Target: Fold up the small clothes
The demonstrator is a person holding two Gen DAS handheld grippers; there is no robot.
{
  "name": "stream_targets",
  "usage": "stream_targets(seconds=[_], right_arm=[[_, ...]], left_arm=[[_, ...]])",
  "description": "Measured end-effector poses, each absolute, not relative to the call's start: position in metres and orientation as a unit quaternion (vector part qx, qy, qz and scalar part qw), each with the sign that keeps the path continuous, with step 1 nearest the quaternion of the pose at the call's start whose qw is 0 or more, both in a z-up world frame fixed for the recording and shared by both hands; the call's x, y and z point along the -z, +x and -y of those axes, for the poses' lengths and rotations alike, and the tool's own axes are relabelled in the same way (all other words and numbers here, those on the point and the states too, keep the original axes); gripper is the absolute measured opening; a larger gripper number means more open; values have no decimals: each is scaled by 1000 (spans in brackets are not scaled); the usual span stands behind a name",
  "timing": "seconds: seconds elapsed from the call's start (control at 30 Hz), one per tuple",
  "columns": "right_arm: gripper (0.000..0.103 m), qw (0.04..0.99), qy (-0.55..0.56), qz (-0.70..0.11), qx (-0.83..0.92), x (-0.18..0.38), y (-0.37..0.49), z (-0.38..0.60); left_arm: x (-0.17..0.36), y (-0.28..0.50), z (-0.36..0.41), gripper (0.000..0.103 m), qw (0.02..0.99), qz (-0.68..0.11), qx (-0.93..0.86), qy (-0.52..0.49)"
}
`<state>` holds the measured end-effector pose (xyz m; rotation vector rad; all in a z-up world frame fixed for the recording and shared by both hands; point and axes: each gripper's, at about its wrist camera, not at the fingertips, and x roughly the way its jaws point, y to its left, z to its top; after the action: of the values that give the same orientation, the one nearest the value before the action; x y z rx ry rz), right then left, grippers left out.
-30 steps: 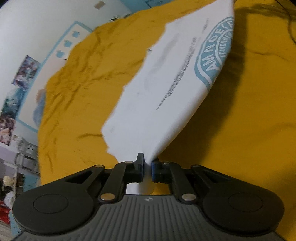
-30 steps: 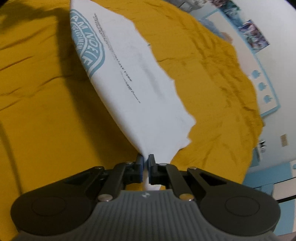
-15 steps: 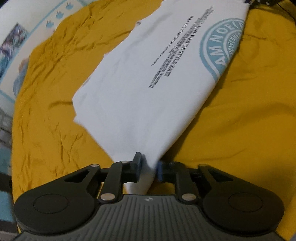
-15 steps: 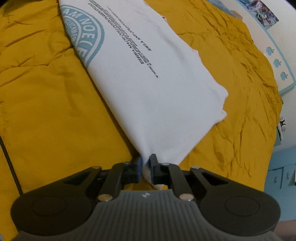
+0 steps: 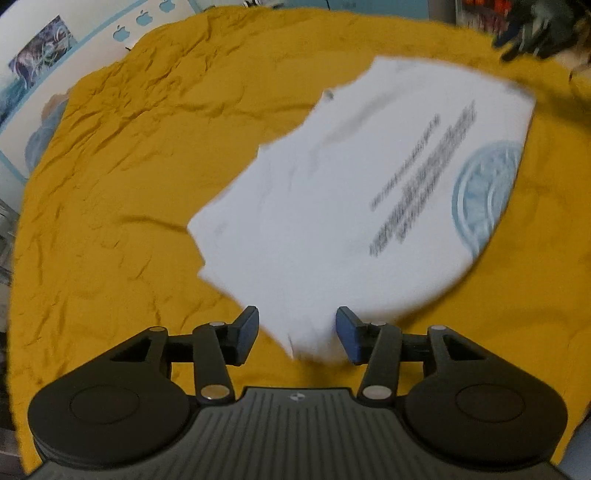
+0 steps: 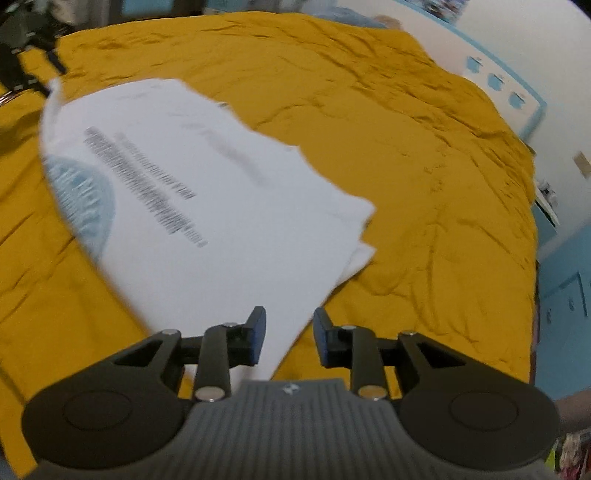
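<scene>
A white T-shirt (image 5: 351,206) with black text and a pale blue round print lies folded on the mustard-yellow bedspread (image 5: 122,177). It also shows in the right wrist view (image 6: 207,206), blurred by motion. My left gripper (image 5: 297,334) is open, its blue pads on either side of the shirt's near corner without pinching it. My right gripper (image 6: 289,334) is open just above the shirt's other near corner. The shirt's sleeve layers (image 6: 356,240) stick out at its right edge.
The yellow bedspread (image 6: 424,155) covers the whole bed. A white wall with blue trim and posters (image 5: 40,62) stands behind. A dark object (image 5: 535,26) lies at the bed's far edge. A blue cabinet (image 6: 565,291) stands to the right.
Both grippers were shut on the shirt's corners and holding it up. They lowered it onto the bed, then opened and let go. The shirt now lies flat.
</scene>
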<state>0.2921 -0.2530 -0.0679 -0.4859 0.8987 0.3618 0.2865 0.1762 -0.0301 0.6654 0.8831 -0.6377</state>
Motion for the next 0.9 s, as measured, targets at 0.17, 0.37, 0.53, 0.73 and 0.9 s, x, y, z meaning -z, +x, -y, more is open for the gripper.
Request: stream_targets(seconds=[0.17, 0.37, 0.53, 0.73, 0.9], right_arm=[[24, 872, -138, -442, -158, 71, 339, 267], [25, 881, -26, -456, -125, 90, 401, 287], [34, 882, 73, -455, -96, 109, 448, 304], [36, 871, 143, -465, -64, 140, 493, 322], [18, 848, 231, -472, -72, 170, 510, 339]], left_arm=[[9, 323, -188, 63, 837, -396, 294, 236], [37, 402, -211, 66, 883, -420, 191, 91], [80, 453, -229, 66, 888, -442, 119, -41], [123, 490, -237, 61, 874, -456, 102, -134], [138, 491, -238, 12, 872, -445, 124, -165]])
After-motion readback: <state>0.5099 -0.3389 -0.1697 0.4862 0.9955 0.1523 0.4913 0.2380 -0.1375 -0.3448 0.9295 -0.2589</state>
